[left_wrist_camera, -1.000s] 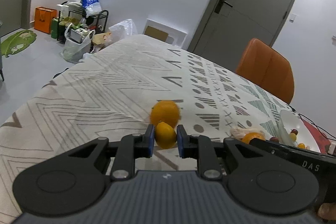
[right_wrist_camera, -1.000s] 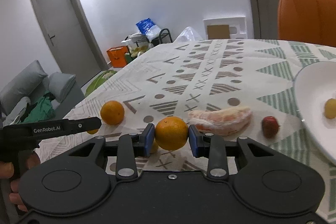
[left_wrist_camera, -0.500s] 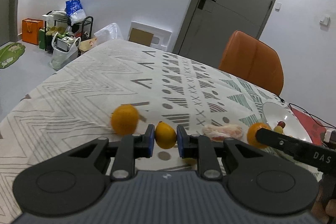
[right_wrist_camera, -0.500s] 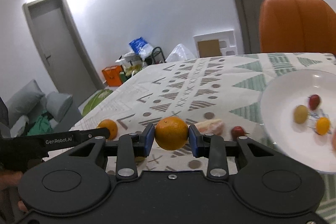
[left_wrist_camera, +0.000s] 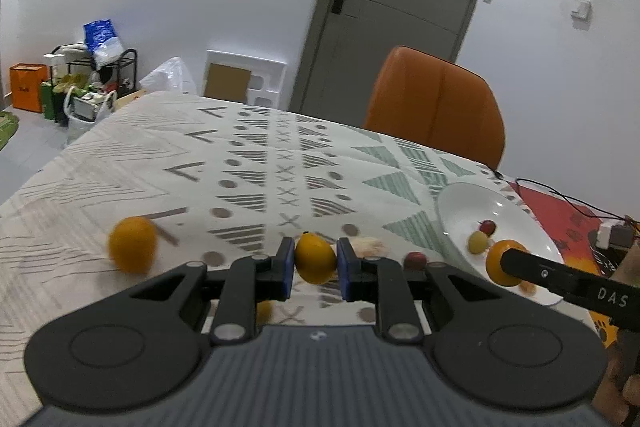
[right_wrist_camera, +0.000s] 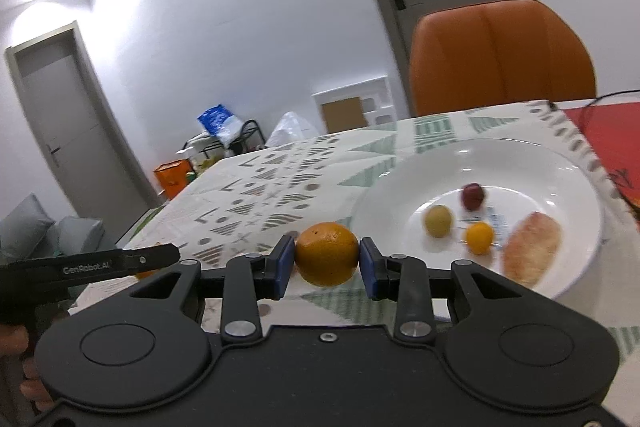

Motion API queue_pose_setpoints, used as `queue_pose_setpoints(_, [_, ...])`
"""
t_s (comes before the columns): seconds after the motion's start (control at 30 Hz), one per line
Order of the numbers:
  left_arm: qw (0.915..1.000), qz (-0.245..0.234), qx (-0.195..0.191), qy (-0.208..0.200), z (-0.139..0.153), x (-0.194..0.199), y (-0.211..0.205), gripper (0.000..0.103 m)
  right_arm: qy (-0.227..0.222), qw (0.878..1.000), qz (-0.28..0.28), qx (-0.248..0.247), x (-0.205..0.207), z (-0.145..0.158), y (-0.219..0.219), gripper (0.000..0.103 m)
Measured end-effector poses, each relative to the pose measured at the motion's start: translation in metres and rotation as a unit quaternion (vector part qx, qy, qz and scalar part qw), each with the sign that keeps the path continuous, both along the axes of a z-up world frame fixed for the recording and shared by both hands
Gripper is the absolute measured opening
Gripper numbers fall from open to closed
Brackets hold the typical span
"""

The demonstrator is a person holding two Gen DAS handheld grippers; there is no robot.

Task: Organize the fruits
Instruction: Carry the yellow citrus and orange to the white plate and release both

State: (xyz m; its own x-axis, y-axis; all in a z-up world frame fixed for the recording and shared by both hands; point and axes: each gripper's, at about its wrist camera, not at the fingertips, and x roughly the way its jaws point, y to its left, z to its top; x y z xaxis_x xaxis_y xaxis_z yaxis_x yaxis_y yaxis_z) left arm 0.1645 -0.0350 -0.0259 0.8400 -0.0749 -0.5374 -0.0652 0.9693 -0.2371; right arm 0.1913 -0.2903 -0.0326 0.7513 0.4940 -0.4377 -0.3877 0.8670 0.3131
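My left gripper [left_wrist_camera: 315, 263] is shut on a small yellow lemon [left_wrist_camera: 314, 259], held above the patterned tablecloth. My right gripper [right_wrist_camera: 327, 260] is shut on an orange [right_wrist_camera: 326, 258], held just left of the white plate [right_wrist_camera: 384, 187]. The plate holds a green fruit [right_wrist_camera: 438, 220], a red fruit [right_wrist_camera: 473, 196], a small yellow fruit [right_wrist_camera: 479, 236] and a peeled pomelo piece [right_wrist_camera: 529, 243]. In the left wrist view the plate [left_wrist_camera: 460, 203] is at the right, with the right gripper's orange [left_wrist_camera: 499, 261] over its near rim. Another orange [left_wrist_camera: 133, 243] lies on the cloth at the left.
A peeled fruit piece [left_wrist_camera: 370, 246] and a small red fruit [left_wrist_camera: 415, 259] lie on the cloth between my left gripper and the plate. An orange chair [left_wrist_camera: 434, 107] stands at the far table edge. A red mat with cables [left_wrist_camera: 560, 215] lies right of the plate.
Both grippers have moved right toward the plate with their fruit. The right gripper's orange has come to the plate's rim; the loose orange has slid left in the left wrist view.
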Motion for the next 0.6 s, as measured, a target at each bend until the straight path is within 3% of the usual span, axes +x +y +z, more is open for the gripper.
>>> queue_pose_setpoints(0.43, [0.9985, -0.049, 0.024, 0.005, 0.0, 0.024, -0.062, 0.021, 0.006, 0.998, -0.055, 0.006, 0.007, -0.014, -0.048, 0.034])
queue_pose_setpoints(0.6, [0.9968, -0.072, 0.033, 0.011, -0.002, 0.034, -0.091, 0.021, 0.01, 0.998, -0.067, 0.014, 0.008, -0.021, -0.064, 0.039])
